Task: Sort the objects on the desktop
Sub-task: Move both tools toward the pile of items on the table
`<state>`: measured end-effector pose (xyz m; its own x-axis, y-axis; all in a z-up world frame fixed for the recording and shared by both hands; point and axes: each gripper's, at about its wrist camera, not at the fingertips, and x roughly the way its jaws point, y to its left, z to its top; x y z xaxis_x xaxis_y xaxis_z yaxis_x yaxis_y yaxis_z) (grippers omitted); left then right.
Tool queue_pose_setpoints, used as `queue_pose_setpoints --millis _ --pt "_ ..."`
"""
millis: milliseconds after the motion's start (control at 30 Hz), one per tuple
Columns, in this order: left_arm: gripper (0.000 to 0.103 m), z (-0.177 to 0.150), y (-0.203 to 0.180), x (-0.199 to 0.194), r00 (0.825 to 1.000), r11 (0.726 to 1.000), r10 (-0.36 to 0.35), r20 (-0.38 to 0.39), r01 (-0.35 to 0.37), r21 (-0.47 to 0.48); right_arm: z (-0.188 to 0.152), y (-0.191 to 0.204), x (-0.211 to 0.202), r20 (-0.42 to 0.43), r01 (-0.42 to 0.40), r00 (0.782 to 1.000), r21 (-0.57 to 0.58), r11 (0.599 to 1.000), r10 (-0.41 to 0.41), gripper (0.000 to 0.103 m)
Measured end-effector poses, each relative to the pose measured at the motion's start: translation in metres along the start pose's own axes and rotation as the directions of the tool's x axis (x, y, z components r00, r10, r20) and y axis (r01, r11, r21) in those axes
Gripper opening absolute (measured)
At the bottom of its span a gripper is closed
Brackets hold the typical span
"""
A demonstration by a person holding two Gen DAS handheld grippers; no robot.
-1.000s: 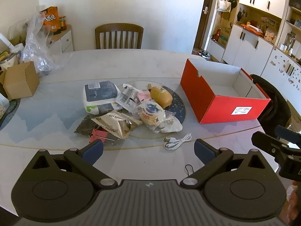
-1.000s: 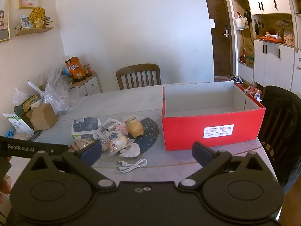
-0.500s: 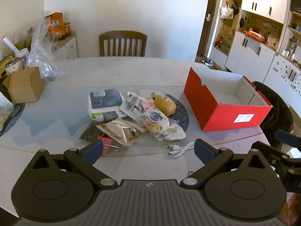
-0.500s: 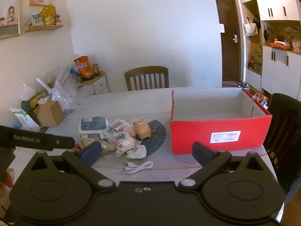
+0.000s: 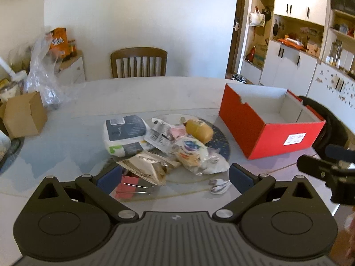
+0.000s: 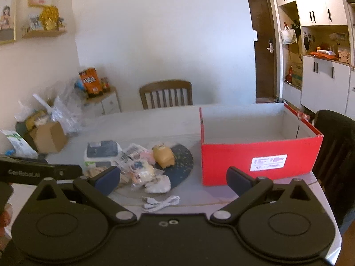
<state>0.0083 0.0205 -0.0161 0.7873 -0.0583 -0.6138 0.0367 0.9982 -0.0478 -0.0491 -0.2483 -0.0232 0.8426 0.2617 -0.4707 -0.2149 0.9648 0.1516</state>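
Desktop objects [image 5: 168, 146] lie heaped on the tabletop [image 5: 155, 95] just ahead of the nearer left claw [image 5: 169, 178], both claws spread wide and empty.

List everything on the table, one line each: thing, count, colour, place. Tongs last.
shoe box: 1, red, open, table's right side.
wet wipes pack: 1, white and grey, left of the pile.
plush toy: 1, yellow, on the dark round mat.
snack packets: several, clear and tan, heaped mid-table.
binder clip: 1, pink, near edge of pile.
USB cable: 1, white, coiled in front of the pile.
cardboard box: 1, brown, far left.
left tongs: 1, black, blue pads, open, empty.
right tongs: 1, black, blue pads, open, empty.
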Motion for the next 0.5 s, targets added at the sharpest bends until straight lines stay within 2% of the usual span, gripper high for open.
queue_pose_setpoints --millis 33,233,500 --pt "0.103 -0.001 0.001 0.002 1.000 1.000 -0.009 0.002 0.009 0.009 0.000 0.001 0.006 -0.013 0.017 1.000 -0.003 1.000 -0.018 0.102" --pt "0.103 -0.005 0.008 0.017 1.000 0.999 -0.019 0.023 0.018 0.049 -0.003 0.002 0.024 -0.061 0.001 0.998 -0.008 1.000 -0.002 0.102" --pt "0.103 -0.006 0.035 0.051 0.999 1.000 -0.012 -0.049 0.012 0.011 -0.004 0.016 0.055 -0.123 -0.031 0.992 -0.043 0.999 0.026 0.102"
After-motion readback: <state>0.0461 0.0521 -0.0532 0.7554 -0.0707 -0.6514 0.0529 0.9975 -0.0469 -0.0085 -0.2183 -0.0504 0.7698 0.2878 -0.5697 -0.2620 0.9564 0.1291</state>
